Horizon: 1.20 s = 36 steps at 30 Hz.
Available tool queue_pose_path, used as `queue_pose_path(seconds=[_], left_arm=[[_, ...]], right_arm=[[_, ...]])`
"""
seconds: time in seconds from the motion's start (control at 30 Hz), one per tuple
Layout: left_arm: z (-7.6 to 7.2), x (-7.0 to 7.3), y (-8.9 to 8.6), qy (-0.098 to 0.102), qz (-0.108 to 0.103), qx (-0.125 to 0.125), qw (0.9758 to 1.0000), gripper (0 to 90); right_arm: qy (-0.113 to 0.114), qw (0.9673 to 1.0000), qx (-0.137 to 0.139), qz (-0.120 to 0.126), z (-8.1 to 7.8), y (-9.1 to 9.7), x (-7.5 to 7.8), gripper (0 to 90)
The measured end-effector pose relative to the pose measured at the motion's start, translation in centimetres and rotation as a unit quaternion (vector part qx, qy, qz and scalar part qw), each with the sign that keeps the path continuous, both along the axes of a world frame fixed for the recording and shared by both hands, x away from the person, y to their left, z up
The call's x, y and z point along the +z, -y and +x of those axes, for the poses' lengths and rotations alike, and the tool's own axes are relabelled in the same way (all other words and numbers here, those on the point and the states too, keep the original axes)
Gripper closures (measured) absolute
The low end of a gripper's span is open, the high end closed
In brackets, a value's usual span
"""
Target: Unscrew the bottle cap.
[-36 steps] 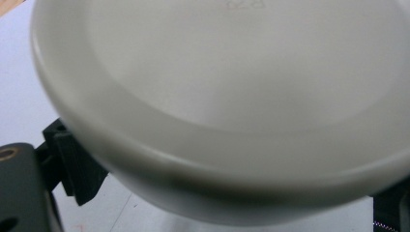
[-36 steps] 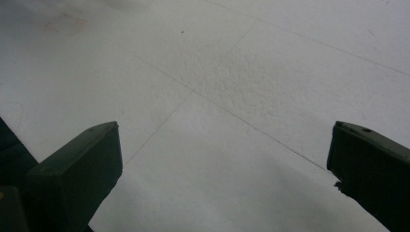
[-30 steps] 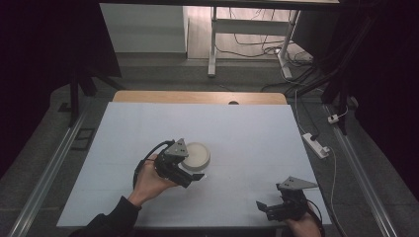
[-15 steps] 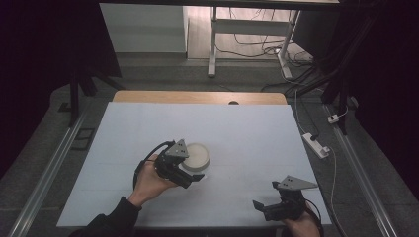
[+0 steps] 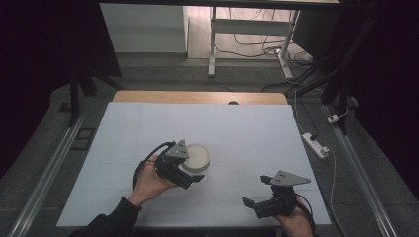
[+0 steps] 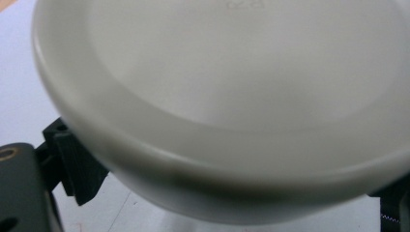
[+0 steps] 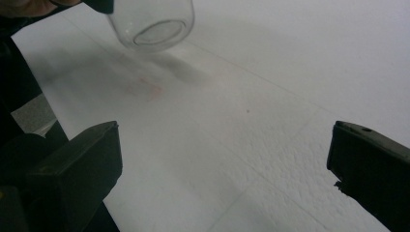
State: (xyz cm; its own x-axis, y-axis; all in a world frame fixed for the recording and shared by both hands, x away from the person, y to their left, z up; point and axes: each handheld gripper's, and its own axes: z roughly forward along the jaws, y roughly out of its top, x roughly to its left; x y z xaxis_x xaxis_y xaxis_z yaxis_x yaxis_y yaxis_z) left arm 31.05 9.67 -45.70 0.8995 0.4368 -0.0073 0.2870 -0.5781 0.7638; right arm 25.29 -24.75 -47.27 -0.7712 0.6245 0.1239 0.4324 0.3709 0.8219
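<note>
In the high view, the left gripper (image 5: 190, 173) holds a small jar with a white lid (image 5: 195, 157) near the middle of the worktop (image 5: 257, 133). Compared with one second ago, this gripper and the jar are almost at the same place; I see no real shift there. The change is on the other side: the right gripper (image 5: 251, 206) has moved a little toward the person's edge of the worktop and its jaws stand apart. It is well apart from the jar, which lies to its left and farther from the person.

In the left gripper view, the white lid (image 6: 232, 96) is very close to the camera and a little blurred. One black jaw shows low at the left, just beside the jar wall, and a corner of the other shows at the right edge, so the jar sits between them. I judge that the left gripper is closed on the jar.

In the right gripper view, the two black jaws of the right gripper (image 7: 222, 164) are wide apart, with only bare worktop (image 7: 270, 96) between them. The glass body of the jar (image 7: 152, 21) appears far ahead and to the upper left; it seems lifted or tilted, with a shadow under it.

My judgement: the jar is secured, and the right gripper is free and open, probably ready to come to the lid.
</note>
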Motion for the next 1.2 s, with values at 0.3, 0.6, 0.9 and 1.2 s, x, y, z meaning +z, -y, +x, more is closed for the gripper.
queue_pose_path(seconds=[0.3, 0.6, 0.9, 1.2], left_arm=[[0.0, -0.1, 0.1, 0.000, -0.001, 0.001, 1.0000, 7.5], [-0.1, -0.1, 0.1, 0.001, 0.001, -0.002, 1.0000, 7.5], [-0.1, -0.2, 0.2, -0.004, 0.001, -0.008, 1.0000, 7.5], [-0.2, -0.4, 0.4, -0.008, 0.002, -0.015, 0.9998, 7.5]], right_arm=[[0.002, 0.9994, 0.034, 0.007, 0.7, -2.1, 1.1, 0.0], [-0.005, 0.9985, 0.054, -0.001, 1.4, -4.7, 2.3, 0.0], [0.004, 0.9981, 0.062, -0.003, 2.4, -6.5, 3.1, 0.0], [0.007, 0.9964, 0.085, 0.003, 3.4, -8.5, 3.9, 0.0]])
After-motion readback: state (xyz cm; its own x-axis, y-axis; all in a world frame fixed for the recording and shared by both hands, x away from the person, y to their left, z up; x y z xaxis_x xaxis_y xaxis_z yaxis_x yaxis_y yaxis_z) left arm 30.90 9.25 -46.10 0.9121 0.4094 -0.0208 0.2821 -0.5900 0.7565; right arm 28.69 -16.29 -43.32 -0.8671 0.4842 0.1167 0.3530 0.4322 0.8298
